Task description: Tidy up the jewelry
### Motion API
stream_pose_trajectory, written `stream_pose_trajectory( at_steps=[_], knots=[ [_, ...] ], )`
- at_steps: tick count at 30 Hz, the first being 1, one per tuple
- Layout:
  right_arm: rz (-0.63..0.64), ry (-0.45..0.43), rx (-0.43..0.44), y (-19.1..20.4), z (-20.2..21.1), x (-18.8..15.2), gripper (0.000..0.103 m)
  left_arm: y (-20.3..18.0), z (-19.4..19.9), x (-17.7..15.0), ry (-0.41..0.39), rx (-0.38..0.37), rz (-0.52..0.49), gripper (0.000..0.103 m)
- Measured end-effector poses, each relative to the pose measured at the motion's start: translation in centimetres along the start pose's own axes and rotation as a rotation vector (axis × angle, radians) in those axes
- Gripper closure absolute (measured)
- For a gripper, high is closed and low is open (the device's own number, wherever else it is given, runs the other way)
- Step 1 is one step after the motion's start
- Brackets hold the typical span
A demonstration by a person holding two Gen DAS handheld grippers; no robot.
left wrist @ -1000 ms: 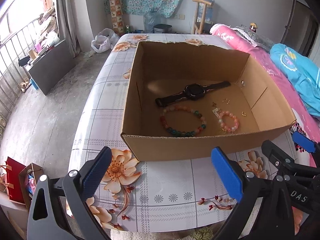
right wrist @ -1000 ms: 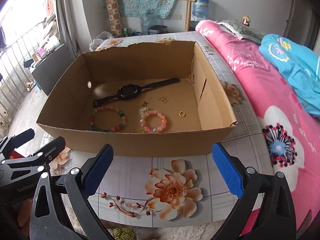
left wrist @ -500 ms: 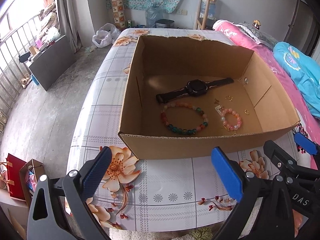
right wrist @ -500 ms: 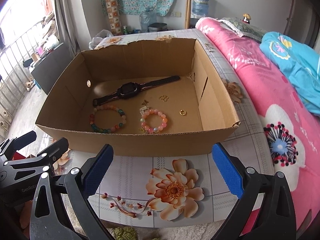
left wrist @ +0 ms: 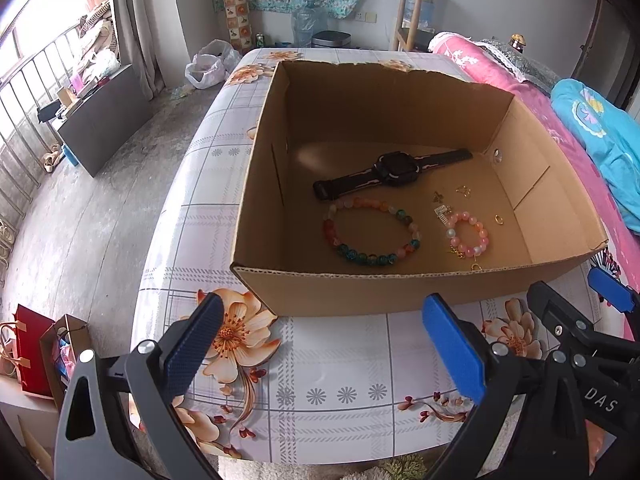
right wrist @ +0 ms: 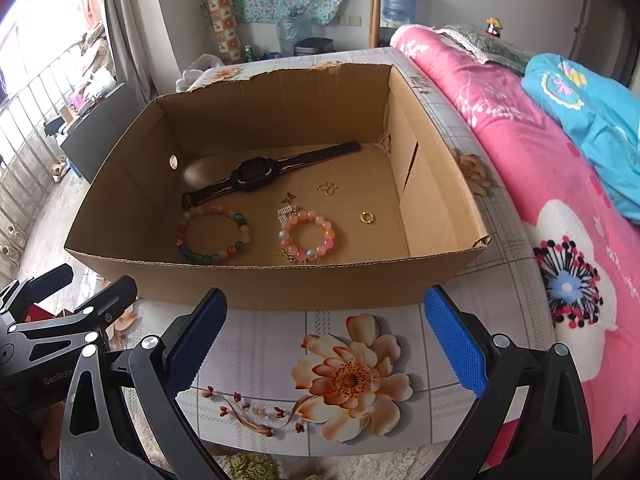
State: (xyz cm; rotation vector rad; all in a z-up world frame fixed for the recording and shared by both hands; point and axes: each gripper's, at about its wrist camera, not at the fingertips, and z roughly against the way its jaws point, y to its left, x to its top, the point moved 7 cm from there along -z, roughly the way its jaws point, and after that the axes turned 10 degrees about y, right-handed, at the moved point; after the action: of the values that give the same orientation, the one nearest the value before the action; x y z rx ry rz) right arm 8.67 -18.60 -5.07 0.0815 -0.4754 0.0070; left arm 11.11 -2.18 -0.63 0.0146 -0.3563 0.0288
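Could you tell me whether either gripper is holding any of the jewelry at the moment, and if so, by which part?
Nothing is held. The left gripper and right gripper are both open over the table, short of the cardboard box.

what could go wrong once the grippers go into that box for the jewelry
1. The gold ring and butterfly charms are tiny and flat on the cardboard box floor; wide pads may slip off them.
2. The pink bead bracelet lies against a small tag and gold chain, so lifting it may drag those.
3. Both open grippers, left and right, must clear the box's near wall or nudge it.
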Motion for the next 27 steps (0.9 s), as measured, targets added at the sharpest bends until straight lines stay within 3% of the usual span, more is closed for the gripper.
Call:
stream_pose_trajectory(
  at_steps=[27],
  knots=[
    [-0.024, 0.022, -0.001, -0.16, -0.57, -0.14, 0.008, -0.12, -0.57, -0.13, 0.011, 0.001, 0.001, 0.006]
  ],
)
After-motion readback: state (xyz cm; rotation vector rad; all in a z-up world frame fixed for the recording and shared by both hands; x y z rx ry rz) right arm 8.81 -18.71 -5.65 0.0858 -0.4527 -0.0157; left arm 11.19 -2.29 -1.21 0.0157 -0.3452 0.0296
